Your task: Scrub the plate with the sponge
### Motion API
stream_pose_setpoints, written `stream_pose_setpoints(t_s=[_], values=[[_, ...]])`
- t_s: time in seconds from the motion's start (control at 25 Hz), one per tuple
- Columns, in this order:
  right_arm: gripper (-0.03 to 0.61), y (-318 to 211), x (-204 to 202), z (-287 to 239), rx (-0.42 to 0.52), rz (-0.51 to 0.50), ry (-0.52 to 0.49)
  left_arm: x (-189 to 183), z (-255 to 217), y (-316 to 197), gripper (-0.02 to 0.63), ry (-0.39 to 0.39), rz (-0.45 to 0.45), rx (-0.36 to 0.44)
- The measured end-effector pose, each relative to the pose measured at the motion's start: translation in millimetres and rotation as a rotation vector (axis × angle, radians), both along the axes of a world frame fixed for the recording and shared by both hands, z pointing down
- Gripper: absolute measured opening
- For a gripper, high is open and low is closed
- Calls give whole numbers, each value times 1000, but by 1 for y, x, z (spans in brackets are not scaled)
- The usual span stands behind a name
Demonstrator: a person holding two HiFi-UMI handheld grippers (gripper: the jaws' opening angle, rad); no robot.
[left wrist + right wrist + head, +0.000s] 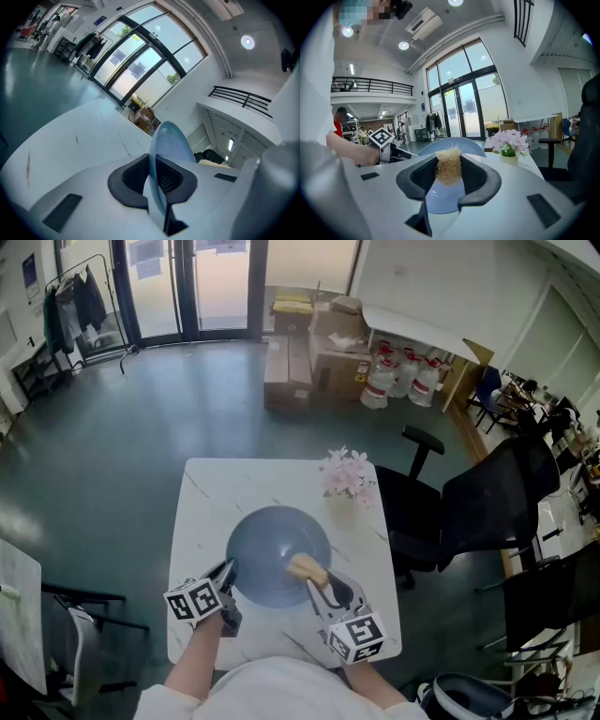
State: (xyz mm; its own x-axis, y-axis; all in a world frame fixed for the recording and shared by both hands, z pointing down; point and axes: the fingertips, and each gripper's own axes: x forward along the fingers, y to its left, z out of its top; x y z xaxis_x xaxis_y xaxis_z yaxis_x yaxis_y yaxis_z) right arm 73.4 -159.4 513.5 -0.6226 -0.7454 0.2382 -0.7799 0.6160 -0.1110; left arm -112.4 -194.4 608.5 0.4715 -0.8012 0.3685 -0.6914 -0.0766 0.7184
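A blue-grey plate hangs tilted above the white table. My left gripper is shut on the plate's left rim. In the left gripper view the plate stands edge-on between the dark pads of that gripper. My right gripper is shut on a straw-coloured fibrous sponge, which lies over the plate's right part. The right gripper view shows the sponge pinched between the pads of that gripper, with the plate right behind and below it.
A small vase of pink flowers stands at the table's far right corner; the right gripper view has the flowers right of the plate. Black office chairs crowd the table's right side. Cartons sit on the floor beyond.
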Motion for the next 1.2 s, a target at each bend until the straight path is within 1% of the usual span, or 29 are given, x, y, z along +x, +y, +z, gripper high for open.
stream_pose_setpoints(t_s=[0.2,0.36,0.64,0.76,0.96,1.08,1.2], values=[[143,7,-4,-13,32,-15,-3,0,-24,3,43,20,3,52],[143,13,-14,-22,65,-38,16,-1,-41,8,43,33,6,89],[143,31,-37,-33,124,-110,63,2,-60,19,44,23,27,127],[143,41,-51,-33,132,-148,71,4,-64,25,43,8,45,139],[143,50,-67,-30,125,-191,108,11,-69,37,43,-41,90,161],[143,44,-69,-35,149,-184,109,16,-72,44,43,-63,116,175],[143,33,-63,-44,172,-157,125,15,-75,46,43,-80,128,184]])
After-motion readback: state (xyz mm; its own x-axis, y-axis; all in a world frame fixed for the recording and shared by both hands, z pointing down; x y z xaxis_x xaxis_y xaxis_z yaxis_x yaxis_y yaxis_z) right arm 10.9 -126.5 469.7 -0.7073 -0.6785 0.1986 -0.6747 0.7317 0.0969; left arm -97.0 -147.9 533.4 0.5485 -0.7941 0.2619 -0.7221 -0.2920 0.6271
